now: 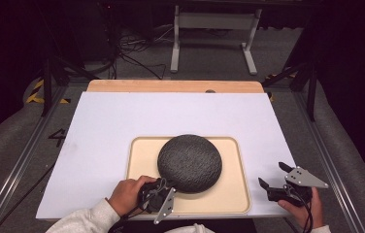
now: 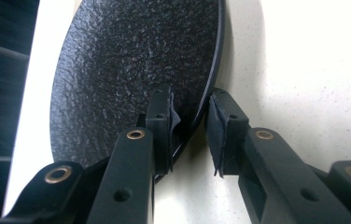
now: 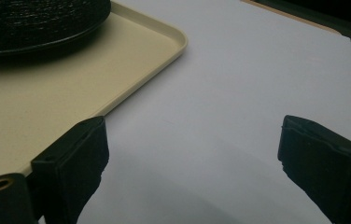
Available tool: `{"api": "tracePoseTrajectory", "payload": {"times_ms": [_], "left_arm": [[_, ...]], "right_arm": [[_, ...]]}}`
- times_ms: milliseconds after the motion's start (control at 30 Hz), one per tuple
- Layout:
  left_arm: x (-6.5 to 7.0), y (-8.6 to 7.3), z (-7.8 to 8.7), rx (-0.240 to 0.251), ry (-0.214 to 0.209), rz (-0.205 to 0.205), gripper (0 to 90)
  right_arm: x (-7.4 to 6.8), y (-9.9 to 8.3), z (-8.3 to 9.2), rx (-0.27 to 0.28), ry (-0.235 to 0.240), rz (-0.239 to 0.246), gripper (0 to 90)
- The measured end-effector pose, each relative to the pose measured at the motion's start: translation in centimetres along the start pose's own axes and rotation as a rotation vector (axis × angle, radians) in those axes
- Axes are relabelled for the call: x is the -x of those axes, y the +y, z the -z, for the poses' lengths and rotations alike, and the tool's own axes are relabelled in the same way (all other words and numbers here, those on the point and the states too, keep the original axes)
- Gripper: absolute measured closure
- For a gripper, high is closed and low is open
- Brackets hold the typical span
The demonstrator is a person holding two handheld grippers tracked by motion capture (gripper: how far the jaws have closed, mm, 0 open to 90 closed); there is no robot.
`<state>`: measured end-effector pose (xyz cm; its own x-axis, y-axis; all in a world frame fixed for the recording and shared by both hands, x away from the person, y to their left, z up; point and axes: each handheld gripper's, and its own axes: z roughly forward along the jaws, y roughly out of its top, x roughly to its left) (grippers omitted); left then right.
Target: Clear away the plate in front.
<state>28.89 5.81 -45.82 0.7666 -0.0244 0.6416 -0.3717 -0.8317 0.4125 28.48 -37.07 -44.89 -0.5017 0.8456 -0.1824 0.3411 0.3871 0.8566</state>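
Observation:
A round black dish (image 1: pixel 189 162) with a rough pebbled surface lies dome-up on a cream tray (image 1: pixel 231 194). My left gripper (image 1: pixel 167 188) is at the dish's near edge, held by a hand on the tray's front left. In the left gripper view, its jaws straddle the rim of the dish (image 2: pixel 136 60). One pad lies over the top, and the other stands off the edge with a gap above the tray (image 2: pixel 304 70), so the left gripper (image 2: pixel 190 126) is open. My right gripper (image 1: pixel 273 174) is open and empty over the white board, right of the tray.
The tray lies on a white board (image 1: pixel 171 116) that covers a wooden table (image 1: pixel 171 86). In the right gripper view, the tray's corner (image 3: pixel 164 35) and the dish (image 3: pixel 38 18) sit to the left of the right gripper (image 3: pixel 192 154). Cables and a metal stand (image 1: pixel 214 29) are on the floor beyond.

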Motion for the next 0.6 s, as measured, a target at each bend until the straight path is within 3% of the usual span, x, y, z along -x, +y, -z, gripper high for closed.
{"api": "tracePoseTrajectory", "payload": {"times_ms": [200,367,600], "left_arm": [[-0.27,-0.18,0.05,0.018,-0.03,0.034,71.3],[-0.51,-0.35,0.34,0.055,-0.075,0.092,70.3],[-0.56,-0.29,0.7,0.065,-0.104,0.106,66.3]], "right_arm": [[0.02,-0.02,0.02,0.0,0.001,-0.002,9.2],[0.02,-0.02,0.04,0.002,0.0,-0.001,9.3],[0.0,-0.01,0.04,0.002,0.0,0.0,9.3]]}}
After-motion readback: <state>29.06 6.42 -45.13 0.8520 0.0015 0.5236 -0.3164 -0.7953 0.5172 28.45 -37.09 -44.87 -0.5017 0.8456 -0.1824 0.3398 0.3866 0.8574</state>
